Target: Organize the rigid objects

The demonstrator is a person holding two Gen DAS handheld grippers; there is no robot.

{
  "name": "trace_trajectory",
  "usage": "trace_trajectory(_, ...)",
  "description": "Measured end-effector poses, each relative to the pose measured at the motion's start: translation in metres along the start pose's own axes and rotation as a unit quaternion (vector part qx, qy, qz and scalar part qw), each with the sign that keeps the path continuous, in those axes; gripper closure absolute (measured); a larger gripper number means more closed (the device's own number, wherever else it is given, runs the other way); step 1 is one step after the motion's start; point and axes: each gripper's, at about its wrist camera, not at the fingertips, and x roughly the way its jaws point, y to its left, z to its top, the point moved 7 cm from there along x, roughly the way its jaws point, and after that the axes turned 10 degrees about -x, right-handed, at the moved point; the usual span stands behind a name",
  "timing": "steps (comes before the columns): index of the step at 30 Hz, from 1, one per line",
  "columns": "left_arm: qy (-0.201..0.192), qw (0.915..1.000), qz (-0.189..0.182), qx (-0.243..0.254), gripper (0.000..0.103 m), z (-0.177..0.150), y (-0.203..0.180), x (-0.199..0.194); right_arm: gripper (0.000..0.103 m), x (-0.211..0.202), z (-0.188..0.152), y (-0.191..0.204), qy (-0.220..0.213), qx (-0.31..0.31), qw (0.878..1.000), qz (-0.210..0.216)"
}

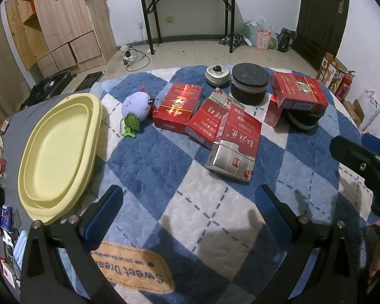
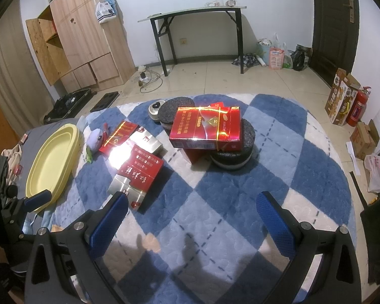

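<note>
Several red cigarette cartons lie on a blue-and-white checked blanket (image 1: 164,162). One red-and-silver carton (image 1: 234,149) lies nearest, also in the right wrist view (image 2: 136,174). A glossy red carton (image 2: 206,128) rests on top of a black round pad (image 2: 233,152). Another black round pad (image 1: 249,83) and a small metal tin (image 1: 216,74) stand at the back. A yellow oval tray (image 1: 60,154) lies at the left, empty. My left gripper (image 1: 190,210) is open above bare blanket. My right gripper (image 2: 192,215) is open above bare blanket, in front of the cartons.
A purple plush toy (image 1: 138,105) with a green keychain (image 1: 131,124) lies between tray and cartons. An orange "Sweet Dream" label (image 1: 131,266) is on the blanket. Clutter lies along the bed's left edge. A black table (image 2: 197,25), wardrobe (image 2: 81,38) and door stand beyond.
</note>
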Motion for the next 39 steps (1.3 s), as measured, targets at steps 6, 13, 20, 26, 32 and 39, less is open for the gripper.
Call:
trace_trajectory(6,0.003,0.9999,-0.005,0.011,0.0,-0.005,-0.004,0.001,0.001,0.0,0.0,0.0,0.0,0.001,1.0,-0.001)
trace_trajectory(13,-0.006,0.9946,0.031,0.099,0.0,-0.02,-0.032,0.024,0.001,0.01,0.03,-0.008,-0.001,0.031,1.0,0.003)
trace_trajectory(20,-0.053,0.9825,0.053,0.171,0.0,-0.005,-0.067,0.055,0.0,0.058,0.066,-0.008,0.024,-0.01,0.999,-0.024)
trace_trajectory(26,-0.052,0.982,0.057,0.172,0.0,0.003,-0.077,0.079,0.0,0.094,0.07,-0.013,0.061,0.006,0.998,-0.014)
trace_trajectory(32,-0.04,0.9861,0.04,0.156,0.018,0.007,-0.079,0.094,0.001,0.113,0.077,-0.015,0.067,-0.005,0.998,-0.023)
trace_trajectory(39,-0.046,0.9896,0.027,0.134,0.044,0.01,-0.067,0.091,0.011,0.118,0.073,-0.017,0.041,-0.033,0.998,-0.034)
